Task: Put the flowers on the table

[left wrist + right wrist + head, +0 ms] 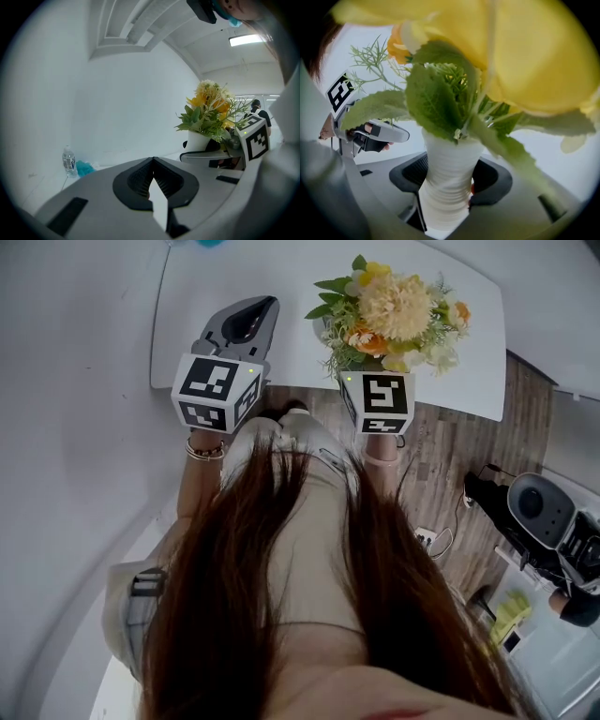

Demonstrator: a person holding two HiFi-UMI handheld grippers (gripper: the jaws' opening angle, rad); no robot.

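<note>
The right gripper [445, 180] is clamped on the white ribbed vase [452, 154]. Its dark pads press the vase from both sides, low on the body. Gripping low leaves the heavy bloom free above the jaws, and the vase stands upright so the flowers [398, 307] do not tip out. In the head view the bunch sits at about 1 o'clock, over the near edge of the white table [473, 381]. The leaves and the gripper hide the vase's foot, so I cannot tell whether it rests on the top or hangs just above it. Since the jaws have not let go, I judge the placing is at its last stage and not done.

The left gripper [255, 310] is at about 11 o'clock in the head view, beside the flowers but clear of them. Its jaws are closed together with nothing between them. It seems to be held off to the side to keep out of the stems, while staying near enough to steady the vase if it wobbles.

From the left gripper view the vase shows at 2 o'clock. A bottle [69, 161] stands at 8 o'clock, far along the table and well apart from the flowers, so it should not get in the way.

The next move probably calls for settling the vase flat and somewhat farther in from the edge before the jaws part. The bunch is top-heavy and the vase narrow, so letting go too near the edge or on a tilt could topple it.
</note>
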